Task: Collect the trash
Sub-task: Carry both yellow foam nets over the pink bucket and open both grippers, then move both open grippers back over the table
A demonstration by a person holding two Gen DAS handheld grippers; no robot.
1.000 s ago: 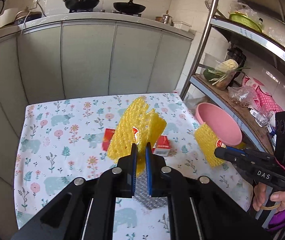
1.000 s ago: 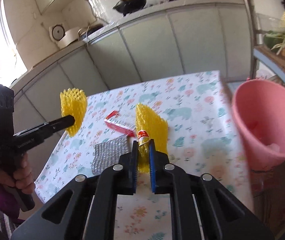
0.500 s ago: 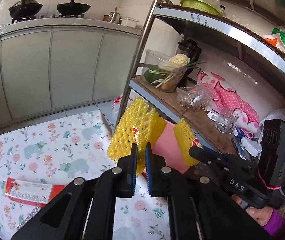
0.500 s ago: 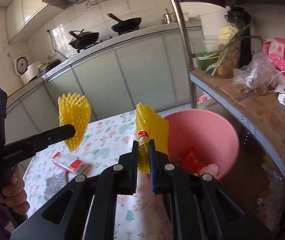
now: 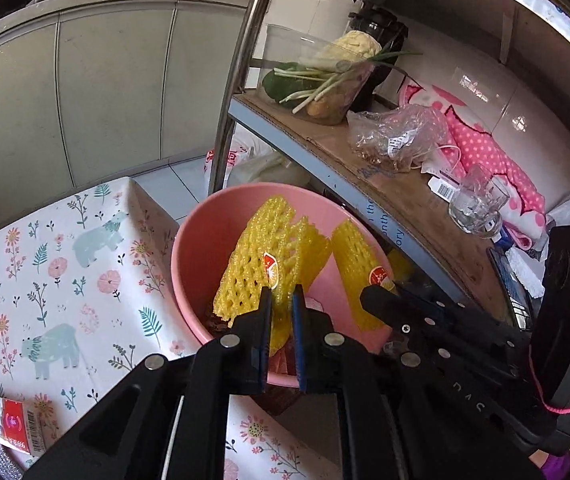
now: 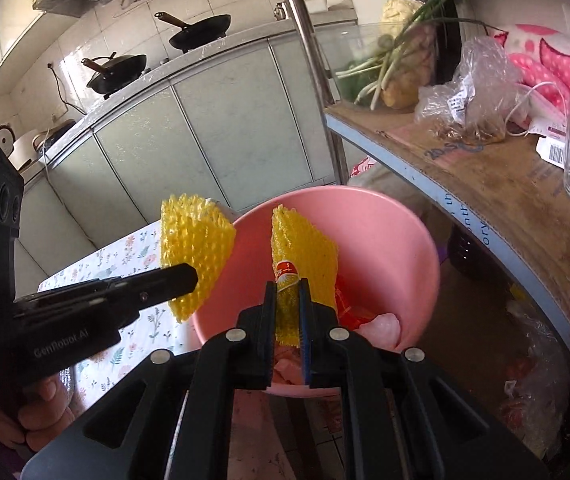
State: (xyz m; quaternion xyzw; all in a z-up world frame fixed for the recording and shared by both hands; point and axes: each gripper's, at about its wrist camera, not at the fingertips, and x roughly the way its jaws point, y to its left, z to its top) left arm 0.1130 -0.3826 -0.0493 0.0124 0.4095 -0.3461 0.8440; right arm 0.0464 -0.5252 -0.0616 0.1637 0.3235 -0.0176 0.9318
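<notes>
Left gripper pinches a yellow foam fruit net, its jaws just easing apart slightly, net still between the pads. Right gripper clamps a second yellow foam net. Both nets hang over the mouth of the pink bin, directly ahead of the fingertips, beside the floral-cloth table.

Bin just right of table, under shelf, two foam nets held over it.
</notes>
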